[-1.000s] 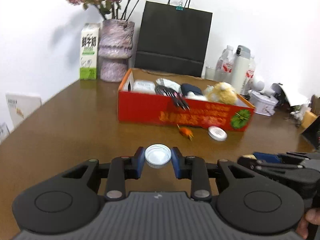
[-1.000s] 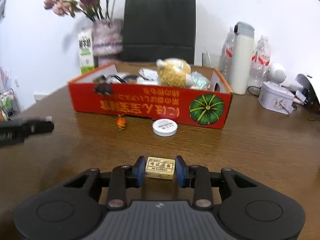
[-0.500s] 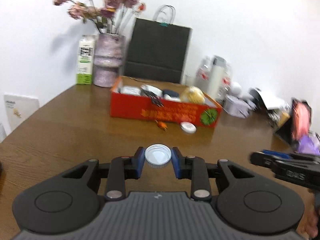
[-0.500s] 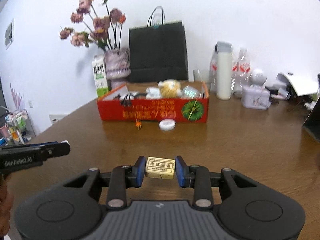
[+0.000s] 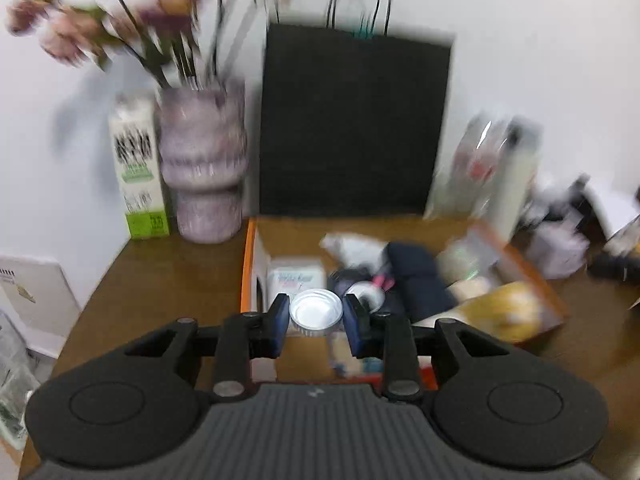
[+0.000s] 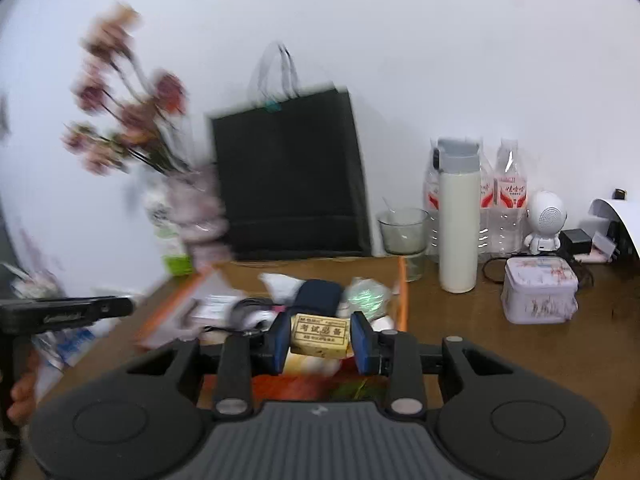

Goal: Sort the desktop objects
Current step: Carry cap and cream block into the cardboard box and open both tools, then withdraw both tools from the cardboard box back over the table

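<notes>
Grippers both up over the red box (image 5: 249, 264) now. A sec ago they hung well back from it w/ bare tabletop ahead, and its long printed side was facing the cams. Now both wrist views look down into the box interior, so the carry leg looks about done.

Left gripper (image 5: 316, 316) is clenched on the white bottle cap (image 5: 316, 313), held between the blue pads, same grip as before. It sits over the box's left end, above a white packet (image 5: 296, 280) and some dark cables, though blur makes those hard to read.

Right gripper (image 6: 320, 338) is clamped on the tan eraser (image 6: 319, 334), printed label facing the cam, over the box's right half near a navy pouch (image 6: 318, 296) and a shiny greenish wrapper (image 6: 366, 298). The left tool shows at the far left of the right view.

Both views are smeared, esp. the flower vase (image 5: 202, 168) and black paper bag (image 5: 352, 128), so I'd say the hands are mid-swing. Likely next: settle, then let go of cap and eraser into the box. Can't judge height above the contents. Outside the box, beside it: thermos (image 6: 458, 224), tin (image 6: 538, 296).
</notes>
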Motion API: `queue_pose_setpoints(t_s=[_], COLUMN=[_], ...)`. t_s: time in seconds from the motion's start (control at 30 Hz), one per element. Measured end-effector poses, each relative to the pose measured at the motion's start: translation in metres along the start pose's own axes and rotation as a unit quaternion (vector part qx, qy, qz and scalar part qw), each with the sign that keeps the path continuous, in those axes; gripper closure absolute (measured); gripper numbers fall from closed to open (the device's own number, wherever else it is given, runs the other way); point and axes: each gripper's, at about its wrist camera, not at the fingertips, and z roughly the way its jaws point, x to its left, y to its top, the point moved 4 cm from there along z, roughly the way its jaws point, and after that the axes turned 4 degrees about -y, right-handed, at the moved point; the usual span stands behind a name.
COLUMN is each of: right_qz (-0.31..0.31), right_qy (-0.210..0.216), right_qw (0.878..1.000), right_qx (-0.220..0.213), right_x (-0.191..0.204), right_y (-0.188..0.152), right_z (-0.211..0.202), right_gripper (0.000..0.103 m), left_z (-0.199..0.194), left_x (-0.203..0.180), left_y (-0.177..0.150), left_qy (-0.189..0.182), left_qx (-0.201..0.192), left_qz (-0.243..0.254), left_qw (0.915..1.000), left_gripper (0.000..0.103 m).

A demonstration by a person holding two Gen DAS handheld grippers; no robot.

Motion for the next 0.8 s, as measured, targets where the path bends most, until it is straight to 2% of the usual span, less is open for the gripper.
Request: queue_pose_setpoints(t_s=[0.07,0.13,0.2,0.27,0.3,0.33,0.37,0.47,0.57,0.63,0.67,0.7,0.73,0.8], right_qz=[0.005,0.009,0.013,0.014,0.009,0.01,0.011,-0.001,-0.003,0.0,0.0,-0.002,-0.007,-0.006], right_qy=[-0.012,-0.033,-0.037,-0.047,-0.058,-0.055,-0.053,-0.061,-0.054,-0.046,-0.04,-0.031,-0.018,-0.012], right_qw=[0.999,0.997,0.995,0.993,0.993,0.994,0.994,0.994,0.995,0.997,0.998,0.999,1.0,1.0], right_qx=[0.042,0.066,0.094,0.104,0.1,0.094,0.091,0.091,0.078,0.06,0.047,0.035,0.025,0.02], right_x=[-0.004,-0.007,-0.011,-0.012,-0.012,-0.011,-0.01,-0.006,0.001,0.005,0.007,0.008,0.01,0.011], right_y=[0.01,0.012,0.007,0.0,-0.002,-0.005,-0.006,-0.004,0.004,0.009,0.009,0.007,0.001,-0.016], right_z=[0.049,0.086,0.118,0.133,0.137,0.138,0.14,0.139,0.118,0.093,0.077,0.063,0.049,0.026], right_gripper=[0.072,0.072,0.071,0.069,0.06,0.06,0.055,0.053,0.05,0.042,0.031,0.017,0.011,0.011], left_z=[0.033,0.056,0.07,0.075,0.077,0.078,0.077,0.072,0.045,0.015,0.001,-0.016,-0.028,-0.052], left_x=[0.01,0.017,0.023,0.025,0.025,0.023,0.021,0.018,0.013,0.008,0.005,-0.001,-0.006,-0.018], left_y=[0.0,-0.002,-0.002,-0.005,-0.006,-0.007,-0.007,-0.005,0.001,-0.002,-0.006,-0.014,-0.021,-0.036], left_qy=[-0.013,-0.018,-0.021,-0.03,-0.03,-0.035,-0.036,-0.027,-0.001,0.012,0.006,-0.009,-0.023,-0.034], left_qx=[0.041,0.064,0.072,0.072,0.072,0.071,0.07,0.072,0.051,0.028,0.017,0.006,0.0,-0.012], left_qz=[-0.025,-0.03,-0.034,-0.034,-0.032,-0.026,-0.02,-0.025,-0.017,-0.028,-0.035,-0.039,-0.037,-0.035], left_qw=[0.9988,0.9974,0.9966,0.9964,0.9964,0.9966,0.9967,0.9967,0.9985,0.9992,0.9992,0.9992,0.9991,0.9987], left_gripper=[0.074,0.073,0.07,0.052,0.045,0.041,0.039,0.037,0.021,0.001,0.0,0.0,0.0,0.0])
